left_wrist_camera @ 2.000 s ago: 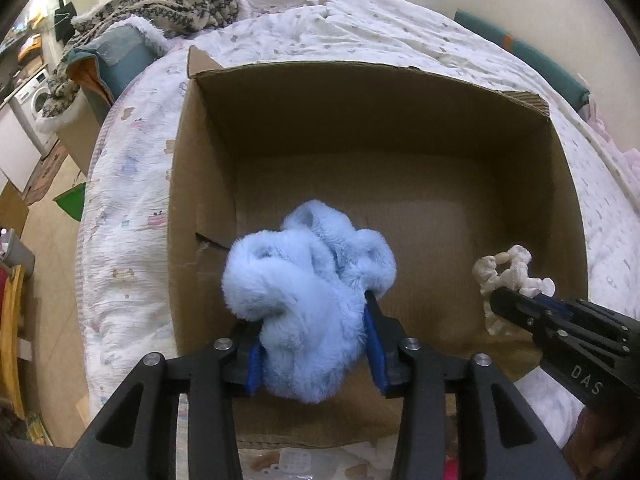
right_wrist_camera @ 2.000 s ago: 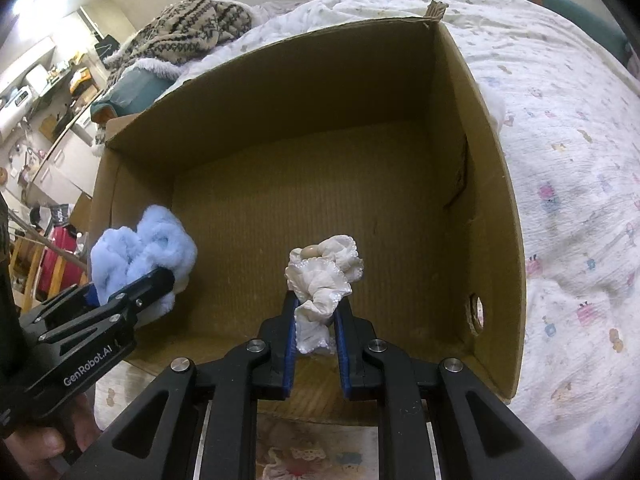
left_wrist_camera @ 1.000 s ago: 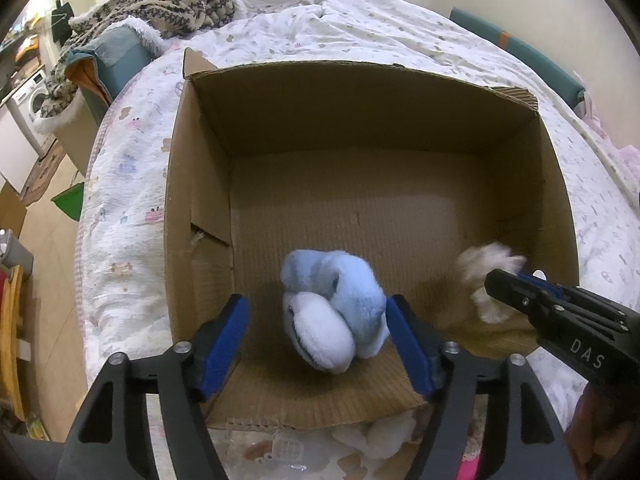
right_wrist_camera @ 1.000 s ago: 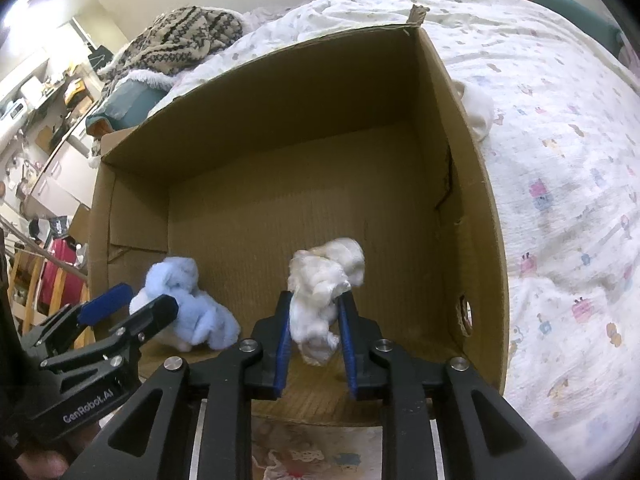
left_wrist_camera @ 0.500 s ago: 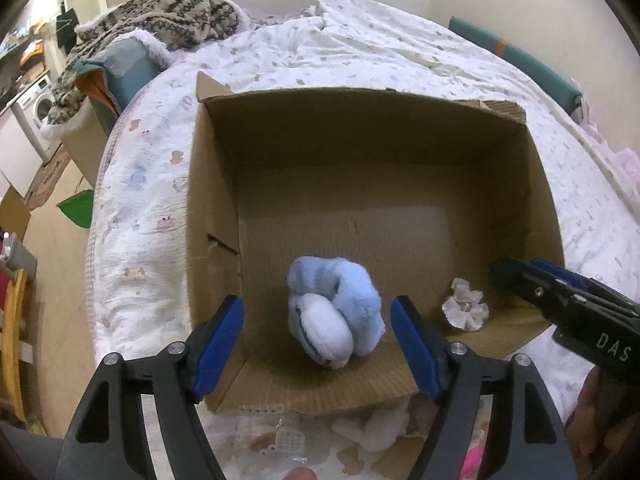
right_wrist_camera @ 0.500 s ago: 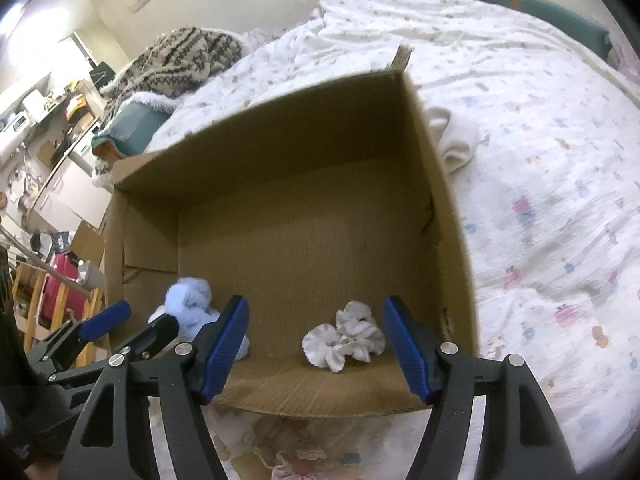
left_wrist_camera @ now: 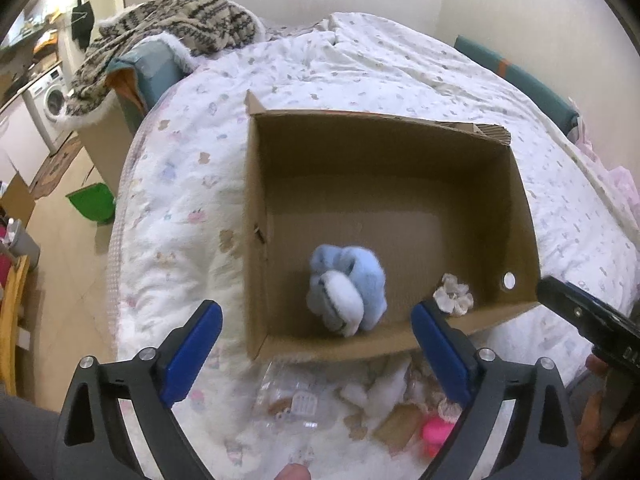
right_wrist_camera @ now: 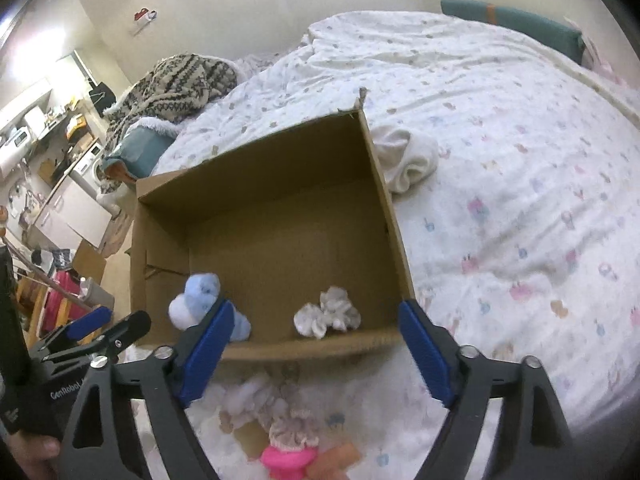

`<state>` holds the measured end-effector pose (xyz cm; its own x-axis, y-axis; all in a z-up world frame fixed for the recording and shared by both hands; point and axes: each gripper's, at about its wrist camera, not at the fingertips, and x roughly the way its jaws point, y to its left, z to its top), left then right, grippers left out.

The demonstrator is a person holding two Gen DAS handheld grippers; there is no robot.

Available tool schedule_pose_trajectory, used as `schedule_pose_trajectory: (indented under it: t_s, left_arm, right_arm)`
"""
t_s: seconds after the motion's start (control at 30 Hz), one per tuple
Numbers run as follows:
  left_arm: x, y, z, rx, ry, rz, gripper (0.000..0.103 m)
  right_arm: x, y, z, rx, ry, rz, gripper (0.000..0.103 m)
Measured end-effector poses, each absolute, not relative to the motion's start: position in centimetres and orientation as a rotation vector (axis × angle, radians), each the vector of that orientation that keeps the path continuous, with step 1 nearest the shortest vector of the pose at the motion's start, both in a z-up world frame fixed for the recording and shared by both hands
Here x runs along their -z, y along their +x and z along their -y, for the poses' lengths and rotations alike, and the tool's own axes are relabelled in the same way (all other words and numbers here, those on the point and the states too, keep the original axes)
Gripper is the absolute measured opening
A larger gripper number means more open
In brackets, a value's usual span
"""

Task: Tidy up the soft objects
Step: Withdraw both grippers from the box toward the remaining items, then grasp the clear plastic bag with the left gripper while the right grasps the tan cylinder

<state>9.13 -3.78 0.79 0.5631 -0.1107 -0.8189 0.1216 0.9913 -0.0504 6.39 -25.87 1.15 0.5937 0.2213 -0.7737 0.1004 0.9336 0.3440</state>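
Note:
A cardboard box (left_wrist_camera: 520,208) (right_wrist_camera: 384,216) sits open on the bed. Inside near its front wall lie a fluffy blue plush (left_wrist_camera: 346,290) (right_wrist_camera: 196,300) and a small white scrunchie (left_wrist_camera: 454,298) (right_wrist_camera: 326,316). My left gripper (left_wrist_camera: 316,354) is open and empty, above and in front of the box's front edge. My right gripper (right_wrist_camera: 316,356) is open and empty too, also pulled back from the front edge. It shows at the right edge of the left wrist view (left_wrist_camera: 588,320).
More soft items lie on the bed in front of the box: a pink one (right_wrist_camera: 286,458), white fluffy pieces (right_wrist_camera: 248,396) and a clear plastic bag (left_wrist_camera: 296,396). A white cloth (right_wrist_camera: 404,160) lies behind the box's right wall. A patterned blanket (left_wrist_camera: 172,20) is at the far left.
Both grippers opened and let go of the blue plush and the white scrunchie, which now lie in the box. Both grippers then pulled back and up from the box.

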Motion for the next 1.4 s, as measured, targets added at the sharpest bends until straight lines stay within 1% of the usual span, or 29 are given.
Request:
schedule_pose_trajectory:
  t_s: [0.33, 0.47, 0.53, 0.7, 0.77, 0.87, 0.93, 0.97, 1.0, 1.03, 1.07, 1.13, 1.17, 1.2, 1.23, 1.27, 1.3, 1.37, 1.4]
  left_arm:
    - [-0.3, 7.5, -1.7, 0.024, -0.115, -1.01, 0.095]
    - [1.0, 7.3, -4.2, -0.016, -0.2, -1.071, 0.095]
    - [2.0, 7.4, -4.2, -0.001, -0.217, -1.111, 0.094]
    - [5.1, 8.2, -1.6, 0.049, -0.139, -1.218, 0.086]
    - [6.5, 8.7, -0.1, 0.075, -0.095, -1.255, 0.086]
    - [8.3, 9.1, 1.7, 0.09, 0.001, -1.285, 0.073]
    - [9.6, 9.5, 2.2, 0.076, 0.05, -1.308, 0.072]
    - [10.3, 9.7, 2.3, 0.071, 0.063, -1.324, 0.067]
    - [10.8, 9.8, 2.3, 0.067, 0.065, -1.335, 0.059]
    - [11.3, 10.0, 2.1, 0.061, 0.057, -1.35, 0.055]
    - [11.5, 10.1, 2.0, 0.056, 0.048, -1.356, 0.046]
    - [11.5, 10.2, 1.8, 0.059, 0.033, -1.353, 0.039]
    - [11.4, 10.2, 1.8, 0.059, 0.031, -1.352, 0.035]
    - [11.4, 10.2, 1.9, 0.06, 0.033, -1.35, 0.033]
    - [11.4, 10.1, 2.0, 0.061, 0.041, -1.348, 0.033]
    - [11.3, 10.1, 2.0, 0.061, 0.042, -1.347, 0.032]
    - [11.2, 10.1, 2.1, 0.061, 0.042, -1.346, 0.031]
    - [11.0, 10.1, 2.1, 0.062, 0.038, -1.34, 0.03]
    - [10.9, 10.0, 2.0, 0.061, 0.032, -1.335, 0.03]
  right_arm:
    - [1.0, 3.3, 26.4, -0.02, 0.471, -1.056, 0.099]
    - [1.7, 3.0, 26.9, -0.001, 0.51, -1.078, 0.099]
    - [1.9, 3.1, 27.1, 0.011, 0.522, -1.088, 0.099]
    - [2.8, 3.2, 27.6, 0.029, 0.562, -1.123, 0.099]
    - [3.1, 3.3, 27.8, 0.033, 0.571, -1.137, 0.099]
    - [3.4, 3.3, 27.9, 0.038, 0.572, -1.148, 0.099]
    - [3.5, 3.3, 28.0, 0.036, 0.572, -1.158, 0.099]
    - [3.7, 3.4, 28.0, 0.031, 0.575, -1.166, 0.099]
    - [3.8, 3.4, 27.9, 0.022, 0.581, -1.176, 0.099]
    - [4.1, 3.4, 27.9, 0.011, 0.59, -1.19, 0.099]
    - [4.3, 3.4, 27.9, 0.001, 0.601, -1.207, 0.099]
    - [5.4, 3.2, 27.8, -0.038, 0.651, -1.264, 0.099]
    - [6.0, 3.0, 27.6, -0.058, 0.681, -1.296, 0.095]
    - [6.9, 2.8, 27.4, -0.074, 0.709, -1.338, 0.084]
    - [7.7, 2.7, 27.2, -0.086, 0.737, -1.381, 0.079]
    - [8.4, 2.7, 27.1, -0.09, 0.755, -1.414, 0.07]
    - [9.1, 2.7, 26.9, -0.089, 0.763, -1.444, 0.057]
    - [9.8, 2.8, 26.6, -0.084, 0.773, -1.472, 0.048]
    - [10.0, 2.9, 26.5, -0.083, 0.776, -1.478, 0.046]
